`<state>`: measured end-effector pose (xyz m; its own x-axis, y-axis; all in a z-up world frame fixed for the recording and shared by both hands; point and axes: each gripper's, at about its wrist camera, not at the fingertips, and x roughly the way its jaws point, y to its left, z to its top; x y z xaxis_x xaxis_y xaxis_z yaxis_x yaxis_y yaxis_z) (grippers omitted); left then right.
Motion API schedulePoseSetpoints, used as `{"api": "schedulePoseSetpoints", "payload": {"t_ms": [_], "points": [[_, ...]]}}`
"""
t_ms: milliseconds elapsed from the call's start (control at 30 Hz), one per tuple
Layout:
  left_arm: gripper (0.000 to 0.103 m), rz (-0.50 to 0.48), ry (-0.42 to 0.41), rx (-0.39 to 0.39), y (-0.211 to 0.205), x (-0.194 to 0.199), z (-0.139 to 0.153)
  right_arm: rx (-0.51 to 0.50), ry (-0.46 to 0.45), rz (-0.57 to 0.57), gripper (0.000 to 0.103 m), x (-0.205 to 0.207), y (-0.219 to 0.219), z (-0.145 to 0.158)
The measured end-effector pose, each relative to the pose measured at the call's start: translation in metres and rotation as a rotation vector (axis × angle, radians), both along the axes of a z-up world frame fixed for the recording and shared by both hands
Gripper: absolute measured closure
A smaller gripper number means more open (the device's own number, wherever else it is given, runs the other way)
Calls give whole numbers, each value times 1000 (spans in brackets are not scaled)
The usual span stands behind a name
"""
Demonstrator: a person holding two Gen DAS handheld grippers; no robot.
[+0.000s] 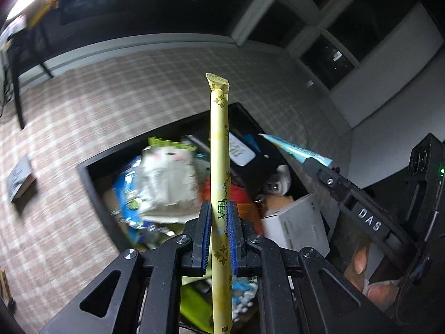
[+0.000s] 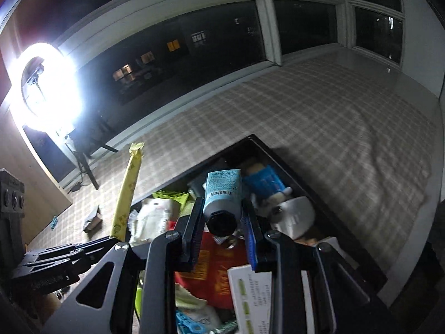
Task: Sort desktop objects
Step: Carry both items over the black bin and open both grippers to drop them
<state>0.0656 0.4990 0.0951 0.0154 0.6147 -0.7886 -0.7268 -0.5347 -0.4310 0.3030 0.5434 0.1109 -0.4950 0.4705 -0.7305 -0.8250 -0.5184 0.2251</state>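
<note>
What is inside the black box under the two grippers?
The black box holds a white-green snack bag, a red packet, a white carton and a white round item. The pile covers its bottom.

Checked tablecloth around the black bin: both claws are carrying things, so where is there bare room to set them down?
The checked tablecloth is bare from the black bin to the window sill. In the left wrist view it is open between the bin's left wall and a grey booklet. The bin itself is piled full.
</note>
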Motion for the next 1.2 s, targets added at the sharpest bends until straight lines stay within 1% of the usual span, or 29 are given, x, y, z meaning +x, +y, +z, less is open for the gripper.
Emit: {"api": "schedulePoseSetpoints", "payload": {"t_ms": [33,67,100,133,167,200,233,333,433,600,733,833,1033,1200], "points": [[92,-26,5,-7,8,4,0,0,-5,-3,77,1,1,0],[80,-39,7,-28,12,8,0,-10,-15,3,76,2,3,-1],[55,-46,10,-49,15,10,-1,-16,-19,-2,76,3,4,-1],[48,-43,18,-69,17,12,-2,-22,-24,-12,69,5,5,-1],[47,-41,37,-51,15,13,1,-19,-28,-23,56,7,5,0],[47,-44,55,-48,13,14,2,-10,-27,-30,52,9,5,2],[47,-45,68,-54,12,15,3,4,-22,-35,50,10,3,4],[47,-36,77,-61,3,9,3,7,-20,-32,50,13,4,9],[48,-19,76,-66,-8,3,-1,1,-18,-18,50,8,7,5],[49,27,69,-88,-41,-6,-2,-5,-28,8,50,1,-5,6],[49,72,101,-103,-69,-9,4,9,-33,40,50,-11,-20,11],[49,113,120,-119,-96,-12,8,13,-39,67,50,-19,-32,14],[49,197,124,-140,-147,-25,11,3,-50,129,50,-40,-57,16],[49,273,164,-175,-202,-32,14,-8,-48,204,49,-66,-81,17]]}}
